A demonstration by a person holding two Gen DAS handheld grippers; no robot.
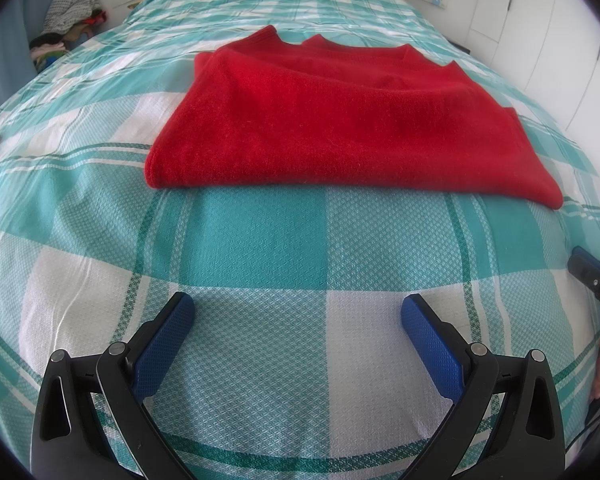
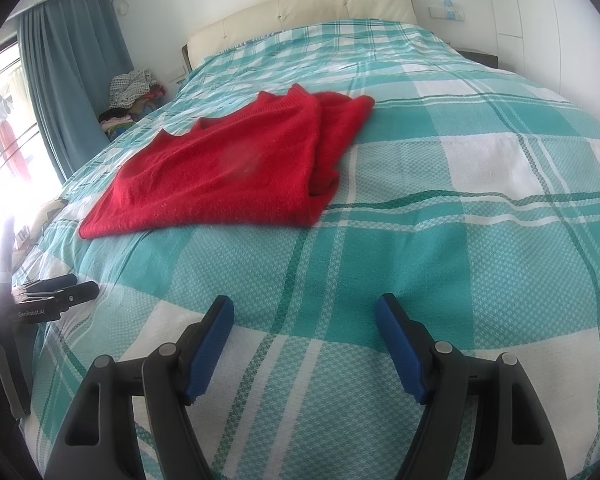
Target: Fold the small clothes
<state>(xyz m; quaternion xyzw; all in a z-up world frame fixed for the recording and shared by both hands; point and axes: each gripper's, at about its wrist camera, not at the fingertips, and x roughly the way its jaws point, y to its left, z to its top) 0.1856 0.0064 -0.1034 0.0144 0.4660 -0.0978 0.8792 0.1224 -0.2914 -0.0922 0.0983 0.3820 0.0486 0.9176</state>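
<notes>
A red sweater [image 1: 340, 120], folded into a flat rectangle, is laid on the teal and white plaid bedspread [image 1: 260, 248]. Seen from the left gripper [image 1: 298, 312], it is placed straight ahead of the jaws and apart from them; the jaws are spread wide and nothing is held between them. Seen from the right gripper [image 2: 304, 312], the sweater [image 2: 228, 172] is placed ahead and to the left of the jaws, well apart; these jaws are likewise spread wide and empty. Only bedspread is seen between both pairs of blue pads [image 1: 164, 344].
</notes>
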